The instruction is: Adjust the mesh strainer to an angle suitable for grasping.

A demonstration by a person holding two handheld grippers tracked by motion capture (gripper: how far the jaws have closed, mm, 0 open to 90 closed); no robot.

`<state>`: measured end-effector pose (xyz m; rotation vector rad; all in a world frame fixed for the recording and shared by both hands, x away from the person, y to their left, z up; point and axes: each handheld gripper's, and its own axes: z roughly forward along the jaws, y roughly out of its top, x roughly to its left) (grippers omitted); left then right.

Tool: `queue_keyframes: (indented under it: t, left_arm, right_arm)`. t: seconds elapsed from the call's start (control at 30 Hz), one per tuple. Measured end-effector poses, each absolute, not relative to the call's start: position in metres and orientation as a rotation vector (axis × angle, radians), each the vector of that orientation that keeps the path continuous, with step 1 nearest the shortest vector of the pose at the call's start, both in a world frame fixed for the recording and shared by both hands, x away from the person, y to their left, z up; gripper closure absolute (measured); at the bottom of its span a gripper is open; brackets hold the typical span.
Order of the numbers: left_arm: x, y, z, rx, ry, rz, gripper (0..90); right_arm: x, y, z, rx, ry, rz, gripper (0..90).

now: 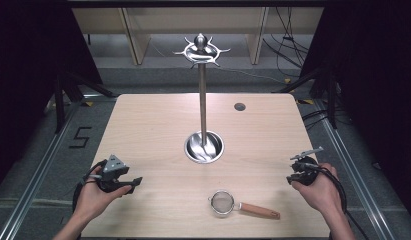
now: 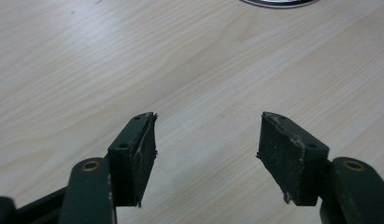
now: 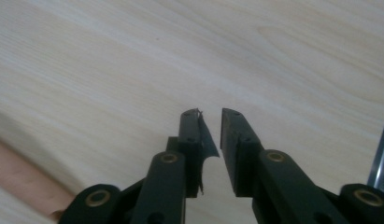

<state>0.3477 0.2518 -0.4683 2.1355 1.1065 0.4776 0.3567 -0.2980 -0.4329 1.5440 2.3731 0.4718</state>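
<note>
Wooden table [image 1: 158,130]: one strainer [image 1: 224,203]; one stand [image 1: 202,100]; two grippers.

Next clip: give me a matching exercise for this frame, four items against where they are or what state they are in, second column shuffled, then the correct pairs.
Items:
1. small mesh strainer
2. tall metal hook stand
3. left gripper
4. right gripper

Place or state:
A. jaws spread wide, holding nothing
B. lying on the table near its front edge, wooden handle pointing right
C. jaws close together with a narrow gap, holding nothing
D. upright at the middle of the table, on a round shiny base

Pairs: 1-B, 2-D, 3-A, 4-C
</note>
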Motion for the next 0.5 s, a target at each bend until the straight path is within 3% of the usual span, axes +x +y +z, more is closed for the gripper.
queue_keyframes:
  t: [0.13,0.5]
  left_arm:
    - [0.35,0.256,-0.474,2.153,1.122,0.463,36.6]
    - [0.358,0.262,-0.479,2.179,1.134,0.46,37.3]
  right_arm:
    - [0.348,-0.289,-0.428,1.682,2.384,0.468,90.0]
    - [0.326,-0.267,-0.43,1.783,2.535,0.376,90.0]
